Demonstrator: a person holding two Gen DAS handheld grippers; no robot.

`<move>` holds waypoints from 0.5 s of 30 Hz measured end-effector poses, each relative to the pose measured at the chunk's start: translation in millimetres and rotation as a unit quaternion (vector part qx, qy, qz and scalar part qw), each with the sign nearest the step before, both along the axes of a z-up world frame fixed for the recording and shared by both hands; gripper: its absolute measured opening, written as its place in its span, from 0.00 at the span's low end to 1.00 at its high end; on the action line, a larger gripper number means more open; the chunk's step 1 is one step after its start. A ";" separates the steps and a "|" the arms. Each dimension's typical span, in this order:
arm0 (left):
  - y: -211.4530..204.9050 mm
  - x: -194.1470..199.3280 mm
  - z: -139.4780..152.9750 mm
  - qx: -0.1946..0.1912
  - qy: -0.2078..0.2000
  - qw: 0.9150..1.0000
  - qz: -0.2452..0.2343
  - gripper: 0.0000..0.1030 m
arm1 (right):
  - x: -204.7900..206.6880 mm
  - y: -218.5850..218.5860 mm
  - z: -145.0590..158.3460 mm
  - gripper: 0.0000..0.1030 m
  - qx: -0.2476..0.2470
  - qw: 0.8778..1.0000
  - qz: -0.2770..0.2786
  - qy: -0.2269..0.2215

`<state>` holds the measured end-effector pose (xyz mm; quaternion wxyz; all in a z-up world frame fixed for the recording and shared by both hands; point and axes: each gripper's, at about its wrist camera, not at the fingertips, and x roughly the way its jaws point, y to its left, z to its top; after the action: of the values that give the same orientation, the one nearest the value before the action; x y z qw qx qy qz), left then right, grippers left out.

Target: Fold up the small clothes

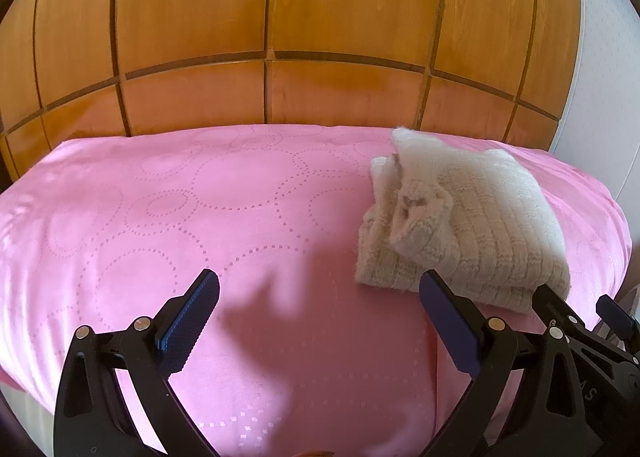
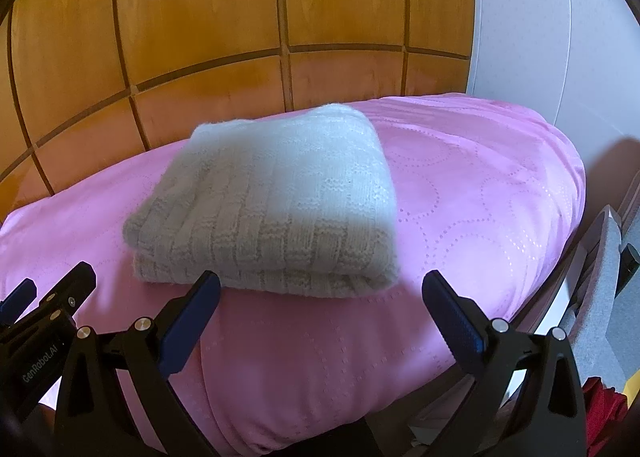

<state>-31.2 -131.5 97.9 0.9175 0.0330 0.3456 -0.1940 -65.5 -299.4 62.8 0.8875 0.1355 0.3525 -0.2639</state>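
Note:
A cream knitted sweater (image 1: 460, 213) lies folded in a compact stack on the pink bedspread (image 1: 200, 217), towards its right side. It also shows in the right wrist view (image 2: 276, 201), with its folded edge facing me. My left gripper (image 1: 320, 285) is open and empty, just in front of and left of the sweater. My right gripper (image 2: 320, 285) is open and empty, just in front of the sweater's near edge. The right gripper shows at the right edge of the left wrist view (image 1: 576, 309), close to the sweater's near corner.
A wooden panelled headboard (image 1: 272, 37) rises behind the bed. A white wall (image 2: 560, 37) stands to the right. The bed's right edge drops off beside grey and red items (image 2: 604, 297) on the floor side.

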 end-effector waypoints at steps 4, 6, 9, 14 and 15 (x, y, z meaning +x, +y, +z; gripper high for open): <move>1.3 -0.4 -0.7 0.001 0.001 1.000 0.001 0.96 | -0.6 1.8 -0.2 0.98 -0.001 1.000 -0.001 0.000; 2.9 0.3 -0.6 0.000 0.002 1.000 0.000 0.96 | -0.6 2.4 -0.6 0.98 -0.001 1.000 0.000 0.000; 2.7 0.4 -0.7 0.001 0.002 1.000 -0.001 0.96 | -1.0 4.3 -0.9 0.98 -0.001 1.000 0.000 0.001; 4.4 0.8 2.3 -0.002 0.000 1.000 0.000 0.96 | -3.7 8.2 0.5 0.98 -0.005 1.000 -0.001 -0.001; 4.5 0.9 2.3 -0.002 0.000 1.000 -0.001 0.96 | -3.8 8.5 0.2 0.98 -0.004 1.000 0.000 -0.001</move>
<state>-30.3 -127.0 100.2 0.9175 0.0312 0.3450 -0.1956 -69.3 -290.9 63.0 0.8885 0.1326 0.3503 -0.2652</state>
